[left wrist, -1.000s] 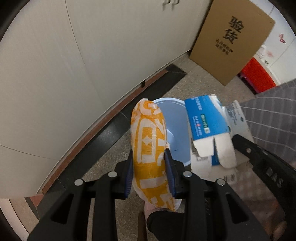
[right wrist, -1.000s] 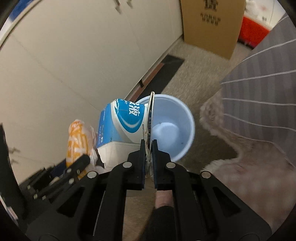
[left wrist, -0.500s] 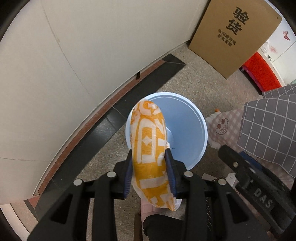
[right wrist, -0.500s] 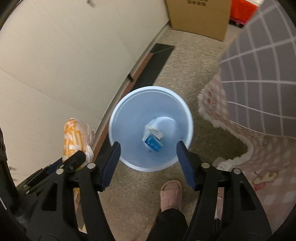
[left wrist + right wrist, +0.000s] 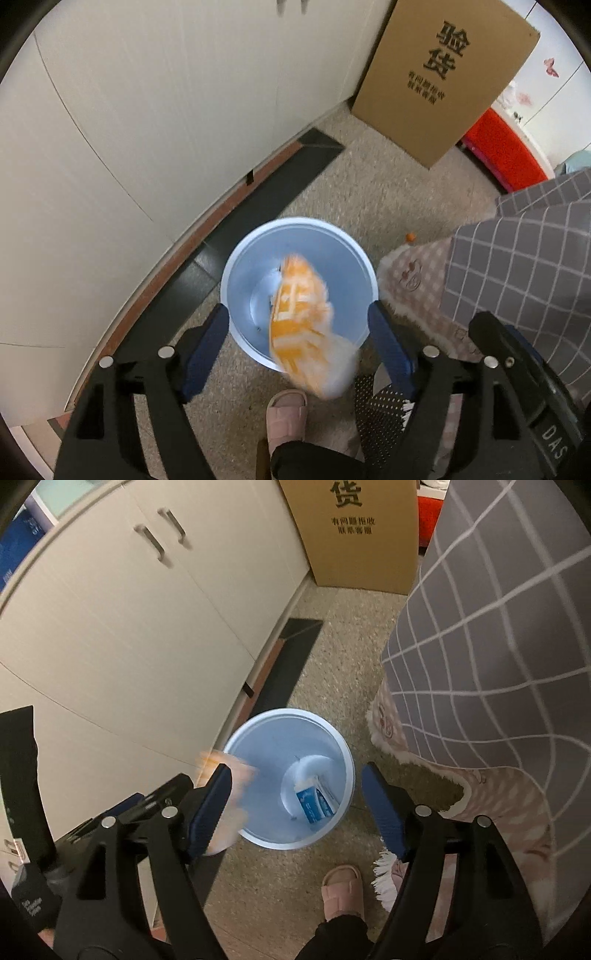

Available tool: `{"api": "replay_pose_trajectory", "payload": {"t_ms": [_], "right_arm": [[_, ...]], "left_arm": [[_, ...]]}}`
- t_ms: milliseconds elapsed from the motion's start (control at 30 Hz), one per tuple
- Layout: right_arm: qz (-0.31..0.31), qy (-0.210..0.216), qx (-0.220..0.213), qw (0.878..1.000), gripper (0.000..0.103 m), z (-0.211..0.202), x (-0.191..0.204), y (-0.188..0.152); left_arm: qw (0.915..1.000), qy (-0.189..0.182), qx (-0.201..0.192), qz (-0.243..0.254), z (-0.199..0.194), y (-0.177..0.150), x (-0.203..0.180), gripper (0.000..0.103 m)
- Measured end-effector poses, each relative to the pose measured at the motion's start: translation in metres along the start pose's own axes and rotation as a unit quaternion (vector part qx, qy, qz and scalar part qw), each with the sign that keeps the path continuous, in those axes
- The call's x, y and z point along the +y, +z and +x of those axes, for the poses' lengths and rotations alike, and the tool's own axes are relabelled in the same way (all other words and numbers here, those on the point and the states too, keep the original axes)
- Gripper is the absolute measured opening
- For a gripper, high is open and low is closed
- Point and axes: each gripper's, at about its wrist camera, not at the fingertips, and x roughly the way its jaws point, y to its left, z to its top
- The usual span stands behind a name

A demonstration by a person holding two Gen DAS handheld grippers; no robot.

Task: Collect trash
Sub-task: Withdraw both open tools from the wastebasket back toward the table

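Both my grippers, left (image 5: 297, 343) and right (image 5: 295, 806), gape wide, gripping nothing. One blurred orange wrapper (image 5: 301, 321) hangs over the bin (image 5: 236, 284); one blue carton (image 5: 314, 801) lies inside. Cabinet (image 5: 122, 635) close left, tablecloth (image 5: 491, 635) right, floor between.

The orange wrapper (image 5: 301, 317) is motion-blurred; the right-wrist view shows it partly hidden behind a blue finger pad (image 5: 210, 808).

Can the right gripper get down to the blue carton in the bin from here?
Probably yes: the right gripper is open above the bin, and the blue carton lies uncovered at the bottom.
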Motion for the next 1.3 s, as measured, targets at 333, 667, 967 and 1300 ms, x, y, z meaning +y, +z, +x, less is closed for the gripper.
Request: {"api": "replay_pose_trajectory", "payload": {"t_ms": [333,667,967,1300], "right_arm": [[0.032,0.072,0.031,0.996,0.074,-0.029,0.010,-0.006],[-0.011,0.139,0.051,0.989,0.074,-0.079,0.053,-0.043],[-0.086,0.101,-0.100,0.986,0.077,-0.206,0.053,-0.041],[-0.028,0.032,-0.252,0.967,0.078,-0.338,-0.058,-0.030]], "left_arm": [[0.9990,0.014,-0.035,-0.024,-0.057,-0.021,0.010,0.080],[0.9911,0.087,-0.085,-0.054,-0.139,-0.064,0.058,0.080],[0.9766,0.040,-0.209,-0.030,-0.247,-0.075,0.006,0.082],[0.9642,-0.046,-0.243,0.097,-0.292,-0.080,-0.153,0.082]]}}
